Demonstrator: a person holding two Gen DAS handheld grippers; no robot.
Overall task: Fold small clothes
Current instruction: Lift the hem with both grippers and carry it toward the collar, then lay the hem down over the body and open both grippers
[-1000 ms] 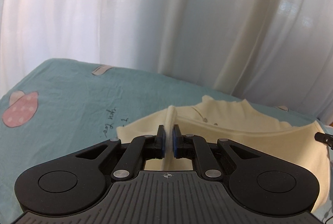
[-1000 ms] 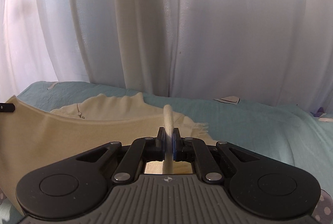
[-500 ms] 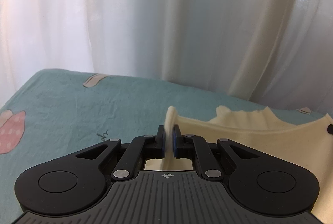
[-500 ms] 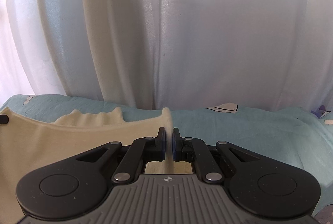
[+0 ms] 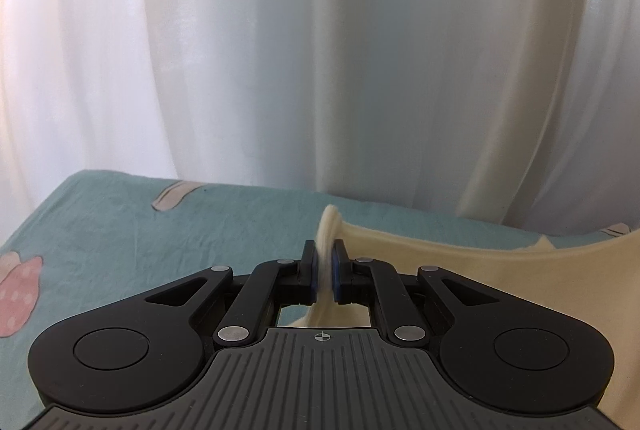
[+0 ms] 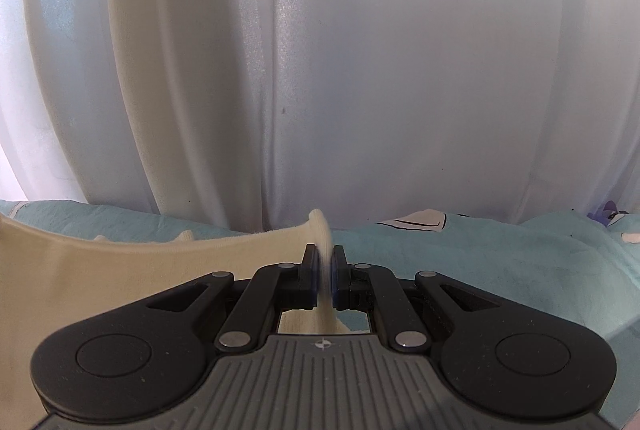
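A white curtain hangs across the whole top part of both views, with long soft folds. Below it lies a bed sheet that is blue-green. In the left wrist view the sheet fills the lower left, and a pink spotted shape is printed at the far left edge. A small pale printed shape sits near the curtain.

The left gripper is at the bottom middle of its view. Its two black fingers are pressed together, pinching a thin edge of the cream shirt. The cloth sticks up a little above the fingertips. From there the shirt spreads out to the lower right of the frame, and its top edge runs to the right edge.

In the right wrist view the right gripper is also at the bottom middle, pinching the shirt the same way. Here the cloth stretches to the lower left of the frame. The sheet fills the lower right. A white printed patch lies just below the curtain.
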